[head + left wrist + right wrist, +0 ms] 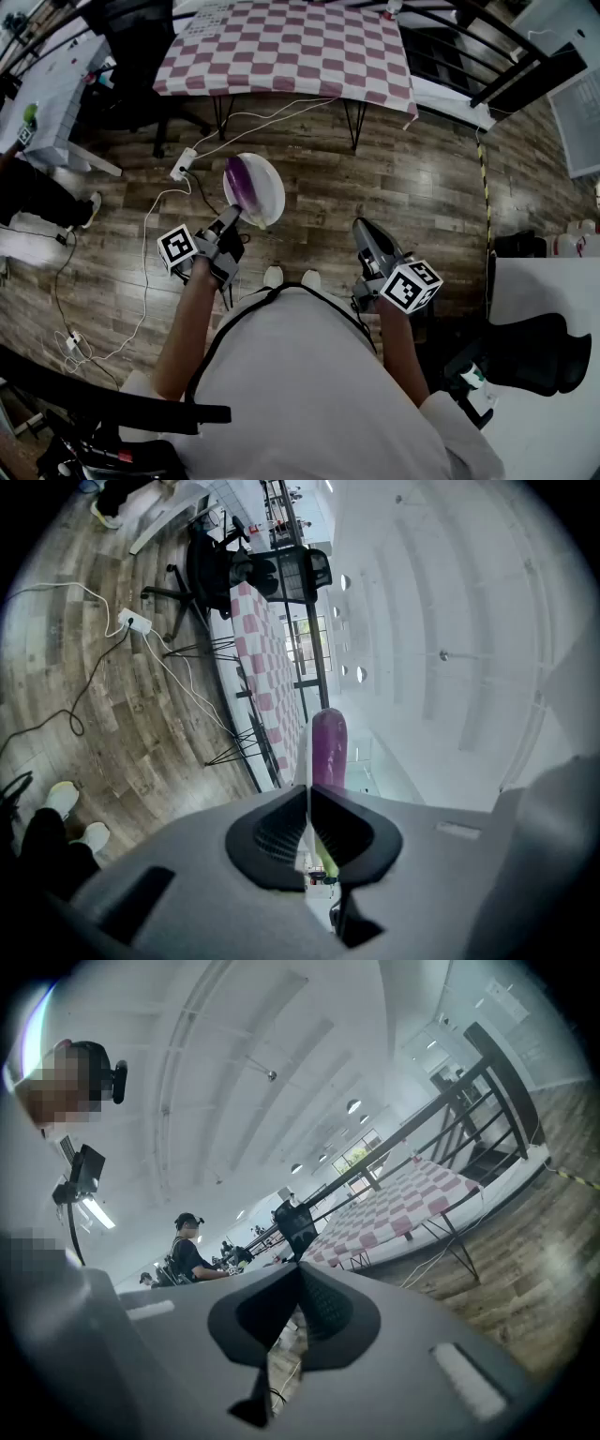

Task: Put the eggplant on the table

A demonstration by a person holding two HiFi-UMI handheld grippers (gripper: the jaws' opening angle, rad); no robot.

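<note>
The left tool (232,217) pinches the rim of a white plate (267,192) held above the wooden floor (422,178). The eggplant (238,180) lies on the plate, its long axis pointing away from the tool toward the checkered surface (281,47). The right tool (361,228) is closed with nothing in it. A power strip (182,165) lies on the floor between.

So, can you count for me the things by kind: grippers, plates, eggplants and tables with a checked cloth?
Grippers: 2 (left gripper, right gripper)
Plates: 1 (white plate, held by the left gripper)
Eggplants: 1 (eggplant, on the plate)
Checked tables: 1 (table)
Total: 5
</note>
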